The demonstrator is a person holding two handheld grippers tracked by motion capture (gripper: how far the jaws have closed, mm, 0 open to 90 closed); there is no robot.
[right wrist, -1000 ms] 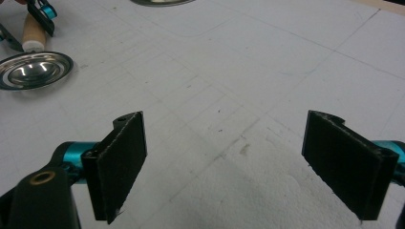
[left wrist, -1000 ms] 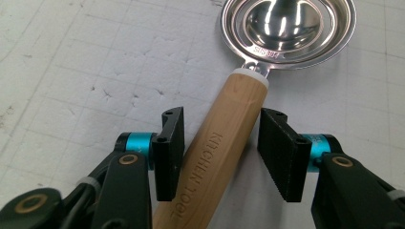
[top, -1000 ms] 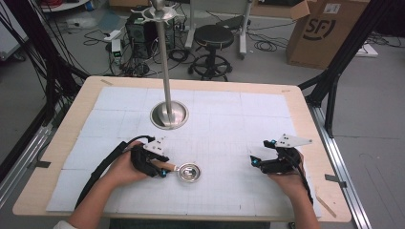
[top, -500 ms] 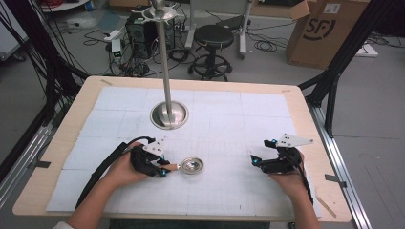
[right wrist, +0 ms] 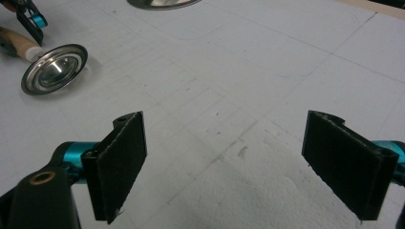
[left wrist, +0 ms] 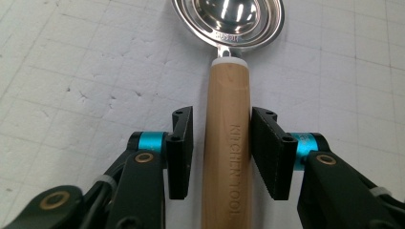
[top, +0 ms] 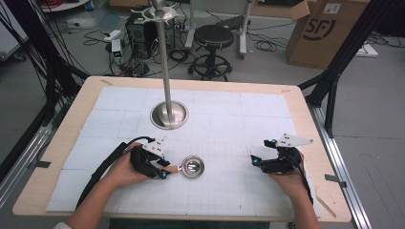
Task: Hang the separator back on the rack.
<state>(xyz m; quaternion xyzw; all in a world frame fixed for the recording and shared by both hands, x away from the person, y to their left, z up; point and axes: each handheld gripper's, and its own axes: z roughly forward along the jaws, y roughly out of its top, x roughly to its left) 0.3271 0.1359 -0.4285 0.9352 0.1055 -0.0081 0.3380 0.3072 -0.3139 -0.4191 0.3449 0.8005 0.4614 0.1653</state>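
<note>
High view, ladle: I see the ladle lying flat on the white bench near my edge, bowl up, well short of the steel stand farther back.
High view, left gripper: my left gripper sits at the ladle's handle end, hand resting on the bench.
High view, right gripper: my right gripper rests well apart from the ladle, off to the right, with nothing between its fingers.
Left gripper view, grip state: the wooden handle runs straight between my fingers. The right one is at the wood or nearly so, the left shows a sliver of gap, so I judge them apart around the handle, not clamped. They have just been opening a little.
Left gripper view, handling: the polished steel bowl looks stiff, smooth and slippery; the wood looks matte and easier to hold. I would take it mid-handle, where I am now. The bowl end will probably be the heavier, so it may droop if I hold loosely.
Right gripper view, fingers: my fingers stand wide apart over bare bench, and I see the ladle off at the upper left.
</note>
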